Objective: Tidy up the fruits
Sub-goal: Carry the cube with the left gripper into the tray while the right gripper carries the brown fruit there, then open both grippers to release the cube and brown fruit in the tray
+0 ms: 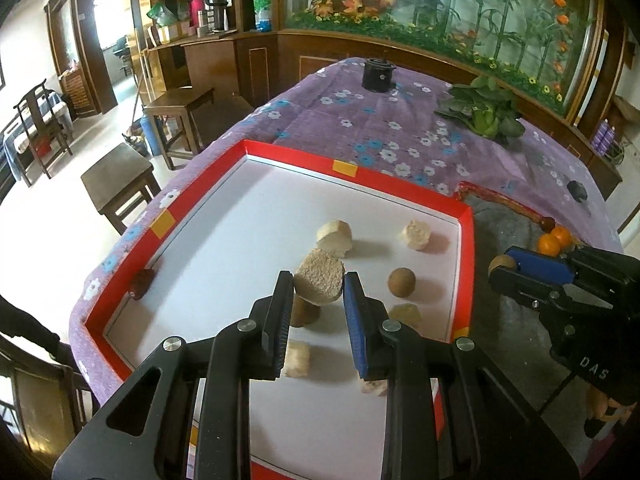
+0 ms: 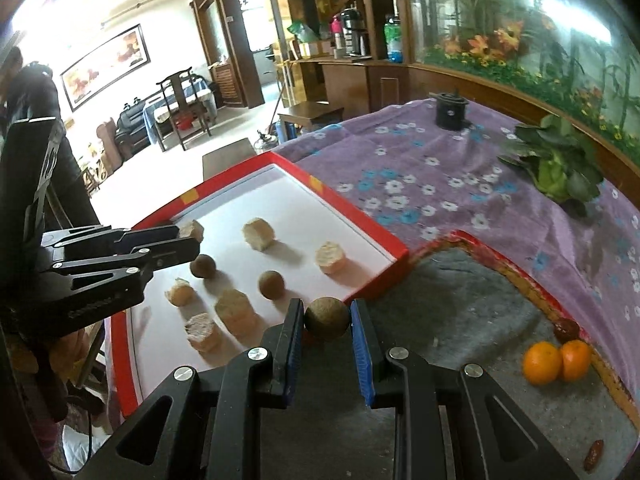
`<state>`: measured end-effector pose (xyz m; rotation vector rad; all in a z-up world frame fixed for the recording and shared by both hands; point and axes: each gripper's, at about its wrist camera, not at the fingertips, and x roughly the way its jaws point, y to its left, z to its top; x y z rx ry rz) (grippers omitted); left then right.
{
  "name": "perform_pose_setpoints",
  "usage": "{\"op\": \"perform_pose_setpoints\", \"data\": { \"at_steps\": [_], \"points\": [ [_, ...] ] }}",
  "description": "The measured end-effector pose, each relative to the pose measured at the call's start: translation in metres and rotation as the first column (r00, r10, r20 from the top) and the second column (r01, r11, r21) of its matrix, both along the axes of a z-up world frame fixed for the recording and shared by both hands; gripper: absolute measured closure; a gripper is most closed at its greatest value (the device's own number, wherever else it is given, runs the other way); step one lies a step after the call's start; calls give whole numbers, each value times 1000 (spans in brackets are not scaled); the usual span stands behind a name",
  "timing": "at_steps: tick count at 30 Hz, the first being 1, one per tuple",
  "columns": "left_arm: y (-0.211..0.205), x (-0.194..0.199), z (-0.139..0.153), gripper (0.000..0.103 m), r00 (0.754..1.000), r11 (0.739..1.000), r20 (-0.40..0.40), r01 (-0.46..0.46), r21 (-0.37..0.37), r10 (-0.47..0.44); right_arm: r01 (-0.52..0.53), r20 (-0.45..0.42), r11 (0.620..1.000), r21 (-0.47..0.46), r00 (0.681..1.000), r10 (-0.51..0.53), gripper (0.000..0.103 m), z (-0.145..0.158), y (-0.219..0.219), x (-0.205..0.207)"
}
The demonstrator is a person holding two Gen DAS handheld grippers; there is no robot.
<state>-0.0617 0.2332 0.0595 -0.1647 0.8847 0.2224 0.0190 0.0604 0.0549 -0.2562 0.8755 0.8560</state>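
Two grippers grip: left gripper [image 1: 318, 296] a pale chunk [image 1: 320, 282], right gripper [image 2: 326, 320] a brown ball [image 2: 327, 317]; we carry each steadily, keeping squeeze gentle.

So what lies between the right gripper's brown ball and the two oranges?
Only bare grey felt, seen in the right wrist view, separates the brown ball from the oranges.

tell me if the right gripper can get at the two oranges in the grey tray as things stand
Probably not yet: the right gripper is shut on a brown round fruit. The path to the two oranges looks clear across the grey tray, once it lets go.
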Motion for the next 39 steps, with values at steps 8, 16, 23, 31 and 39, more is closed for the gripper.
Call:
{"op": "perform_pose_setpoints", "data": {
  "at_steps": [8,16,23,31,39],
  "points": [
    [9,4,-4,78,1000,1000,-7,13,-15,-13,-20,-3,1000,-18,1000,20,80,-5,25,6],
    [5,17,-14,78,998,999,-35,47,-25,-48,-6,-26,999,-42,1000,5,80,-19,41,20],
    [4,27,-22,78,997,998,-53,54,-28,-56,2,-47,997,-73,999,-6,80,-34,52,30],
    [3,34,-30,78,996,999,-76,41,-24,-43,9,-59,997,-73,998,-13,80,-39,55,32],
    [3,33,-30,55,998,1000,-70,11,7,-11,18,-66,999,-45,998,-21,71,-34,48,25]
  ]
}}
